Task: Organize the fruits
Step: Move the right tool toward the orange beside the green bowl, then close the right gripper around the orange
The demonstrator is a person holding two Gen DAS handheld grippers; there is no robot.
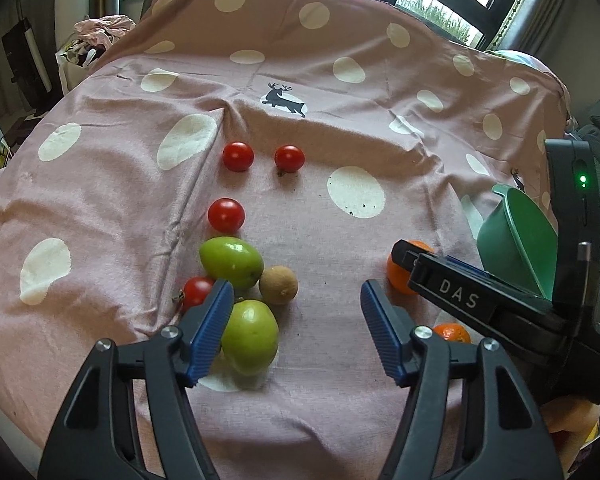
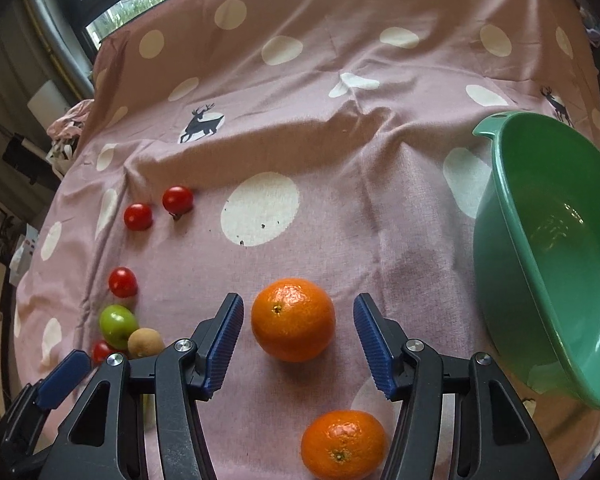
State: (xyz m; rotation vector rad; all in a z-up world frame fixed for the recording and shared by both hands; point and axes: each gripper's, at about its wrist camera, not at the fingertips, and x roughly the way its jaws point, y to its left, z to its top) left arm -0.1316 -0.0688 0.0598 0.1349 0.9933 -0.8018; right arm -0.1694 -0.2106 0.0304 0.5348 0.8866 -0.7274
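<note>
In the right wrist view, my right gripper (image 2: 299, 303) is open around an orange (image 2: 293, 319), with a small gap at each blue pad. A second orange (image 2: 343, 444) lies nearer, under the gripper. In the left wrist view, my left gripper (image 1: 296, 292) is open over the cloth. A green fruit (image 1: 250, 336) rests against its left pad (image 1: 214, 332), while the right pad is well clear of it. Just ahead lie another green fruit (image 1: 231, 262), a small brown fruit (image 1: 278, 285) and several red tomatoes (image 1: 226, 215). The empty green bowl (image 2: 500, 280) stands at the right.
A pink tablecloth (image 1: 320, 220) with white dots and deer prints covers the table, with wrinkles across its middle. The right gripper's body (image 1: 460, 300) crosses the left wrist view at the right, hiding part of an orange (image 1: 398, 276). Windows and clutter lie beyond the table.
</note>
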